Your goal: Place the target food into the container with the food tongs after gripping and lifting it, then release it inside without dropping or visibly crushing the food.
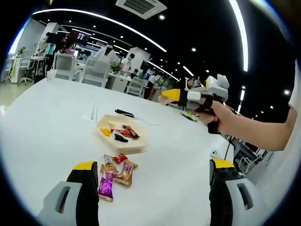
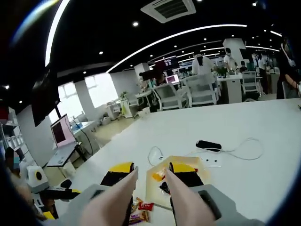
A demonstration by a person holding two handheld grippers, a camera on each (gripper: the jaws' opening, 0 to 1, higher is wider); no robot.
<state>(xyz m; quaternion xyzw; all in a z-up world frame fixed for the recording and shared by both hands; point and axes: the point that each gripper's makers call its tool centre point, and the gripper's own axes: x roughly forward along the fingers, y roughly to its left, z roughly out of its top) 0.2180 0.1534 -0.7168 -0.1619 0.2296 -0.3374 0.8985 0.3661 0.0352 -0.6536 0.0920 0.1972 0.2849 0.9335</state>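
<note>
1. Nearest the lens in the left gripper view, the left tongs (image 1: 153, 181) rise with their yellow-tipped black jaws standing wide apart and nothing between them, so they look ready rather than loaded.
2. Just past the jaw at 7 o'clock lies a loose heap of small foil-wrapped sweets (image 1: 114, 173), purple, gold and red, resting on the broad white counter (image 1: 42, 122); I take this heap for the target food, not yet lifted.
3. At 11 o'clock from the heap, just beside it, sits the shallow pale wooden tray (image 1: 132, 145), already holding a few wrapped pieces; its closeness keeps the carry short.
4. At 2 o'clock in that view a hand (image 1: 221, 115) holds the right tongs (image 1: 170, 95) well above the counter, away from the tray.
5. In the right gripper view those tongs show long pale blades with a narrow gap, empty, aimed down toward the tray; that looks to me like lining up for a pick.
6. Beyond the tray a black oblong device (image 2: 208, 145) lies with a white cable (image 2: 244, 149) looping beside it.
</note>
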